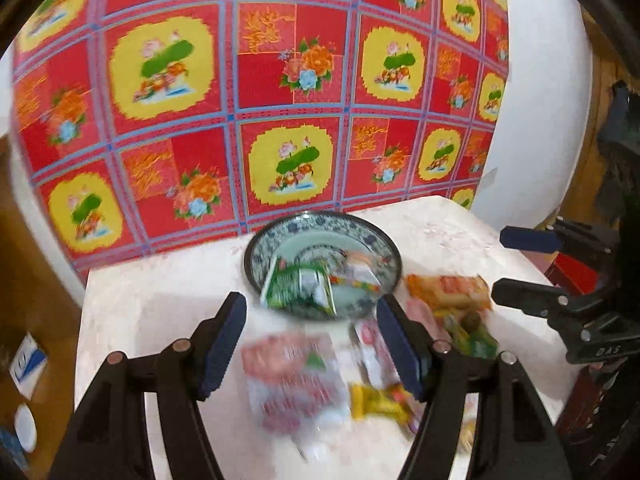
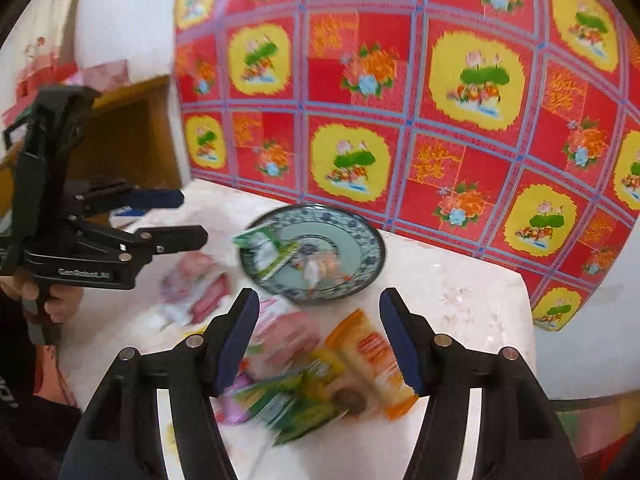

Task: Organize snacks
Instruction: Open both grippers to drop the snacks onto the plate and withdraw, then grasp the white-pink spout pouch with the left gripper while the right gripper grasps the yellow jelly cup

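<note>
A blue-patterned plate [image 1: 376, 248] sits at the back of the white table [image 1: 140, 308], also seen in the right wrist view [image 2: 360, 240]. A green snack packet [image 1: 300, 288] and a small pale packet [image 1: 358, 268] lie in it. My left gripper [image 1: 312, 344] is open and empty above a red-and-white packet [image 1: 296, 380]. My right gripper [image 2: 320, 344] is open and empty above a pile of packets: an orange one [image 2: 376, 360], a green one [image 2: 288, 404] and a pink one [image 2: 284, 340]. The views are blurred.
A yellow packet [image 1: 380, 400] and a white-red packet [image 1: 372, 352] lie by the left gripper's right finger. Pink packets [image 2: 196, 288] lie left of the plate. A red floral cloth [image 1: 280, 100] hangs behind the table. The table's edges fall away left and right.
</note>
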A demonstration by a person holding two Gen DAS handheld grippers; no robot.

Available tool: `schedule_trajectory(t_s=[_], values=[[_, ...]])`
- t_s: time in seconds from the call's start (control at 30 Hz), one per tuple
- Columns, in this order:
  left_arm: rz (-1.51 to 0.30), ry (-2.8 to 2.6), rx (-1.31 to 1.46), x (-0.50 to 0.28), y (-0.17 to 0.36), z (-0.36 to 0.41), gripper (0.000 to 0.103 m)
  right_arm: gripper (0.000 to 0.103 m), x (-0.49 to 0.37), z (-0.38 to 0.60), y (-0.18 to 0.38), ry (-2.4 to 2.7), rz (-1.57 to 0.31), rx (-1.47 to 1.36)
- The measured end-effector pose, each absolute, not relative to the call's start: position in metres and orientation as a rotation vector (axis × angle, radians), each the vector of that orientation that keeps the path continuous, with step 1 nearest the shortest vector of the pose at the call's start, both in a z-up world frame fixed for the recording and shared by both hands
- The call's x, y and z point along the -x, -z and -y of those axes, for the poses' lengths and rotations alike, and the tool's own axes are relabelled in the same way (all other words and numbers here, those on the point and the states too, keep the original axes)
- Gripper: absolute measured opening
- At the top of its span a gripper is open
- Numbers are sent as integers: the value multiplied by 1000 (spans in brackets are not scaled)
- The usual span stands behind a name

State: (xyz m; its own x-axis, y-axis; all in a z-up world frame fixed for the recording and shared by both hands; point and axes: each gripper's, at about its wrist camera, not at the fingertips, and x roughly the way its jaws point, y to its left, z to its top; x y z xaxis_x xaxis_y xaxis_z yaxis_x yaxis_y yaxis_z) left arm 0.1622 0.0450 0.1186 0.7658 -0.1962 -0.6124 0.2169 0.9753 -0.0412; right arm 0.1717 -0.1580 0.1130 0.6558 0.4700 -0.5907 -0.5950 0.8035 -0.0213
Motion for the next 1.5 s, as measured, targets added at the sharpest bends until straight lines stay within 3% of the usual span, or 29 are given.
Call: schedule_trajectory(t_s=[0.4,0.6,0.93,1.07,1.17,1.5], values=[[-681,174,0,-74,-70,-34,71,64,-91,173,-69,-624,-623,179],[-645,124,-48,-56,-49,-25,71,64,-75,179,-38,-597,-657,183],[-694,210,120,-54,-32,-40,71,64,-68,179,-16,-688,-684,49],[-696,208,162,-63,-40,-47,72,64,-70,178,-15,-686,-651,33],[-716,233,195,-90,-58,-57,86,64,-72,177,-14,-680,-636,21],[-821,127,91,-172,-56,-66,86,64,-66,178,-12,-687,-592,45]])
